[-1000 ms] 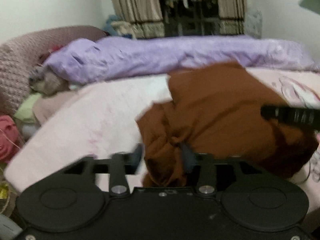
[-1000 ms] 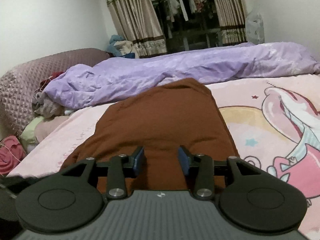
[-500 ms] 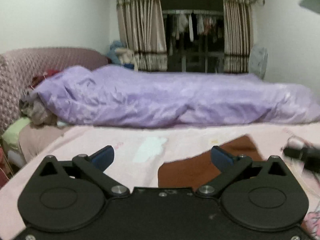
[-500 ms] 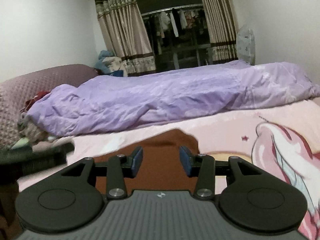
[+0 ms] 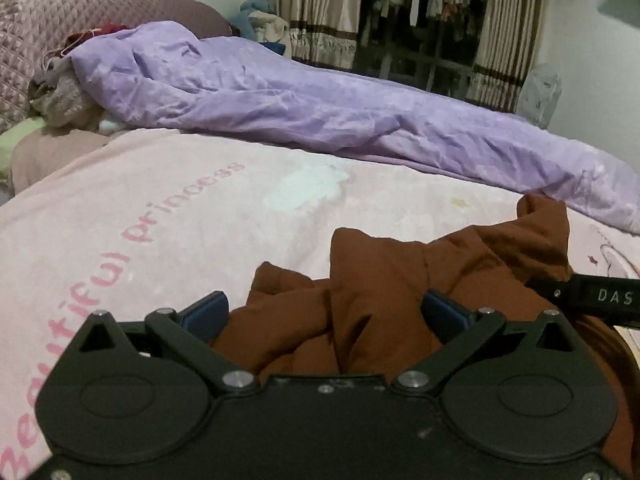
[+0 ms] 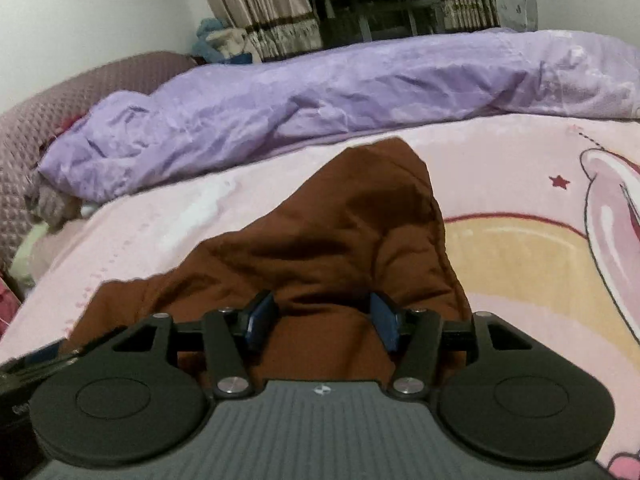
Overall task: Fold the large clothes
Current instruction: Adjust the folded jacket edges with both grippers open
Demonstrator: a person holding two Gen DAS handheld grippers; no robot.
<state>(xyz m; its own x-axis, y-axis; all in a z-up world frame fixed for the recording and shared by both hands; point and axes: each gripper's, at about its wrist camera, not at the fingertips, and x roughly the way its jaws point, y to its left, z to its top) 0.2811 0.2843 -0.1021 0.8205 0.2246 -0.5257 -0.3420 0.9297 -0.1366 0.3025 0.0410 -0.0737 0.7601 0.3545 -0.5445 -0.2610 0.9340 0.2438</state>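
Observation:
A brown garment [image 5: 404,280] lies bunched on the pink blanket [image 5: 160,216]. It also shows in the right wrist view [image 6: 344,240], peaked and rumpled. My left gripper [image 5: 326,312] is open wide, its blue pads on either side of the bunched cloth, not closed on it. My right gripper [image 6: 322,316] is partly open with brown cloth between its blue pads; no pinch is visible. Part of the right gripper [image 5: 592,298] shows at the right edge of the left wrist view.
A purple duvet [image 5: 320,108] lies rolled along the far side of the bed. A quilted mauve headboard [image 5: 24,40] and a heap of clothes [image 5: 64,92] are at the left. Curtains [image 5: 320,12] and a clothes rack stand behind. The blanket carries a cartoon print [image 6: 592,208].
The left gripper, shut on cloth a second ago, opened and lifted, then came back down over the bunched garment. The right gripper's jaws have widened and it has dipped toward the cloth.

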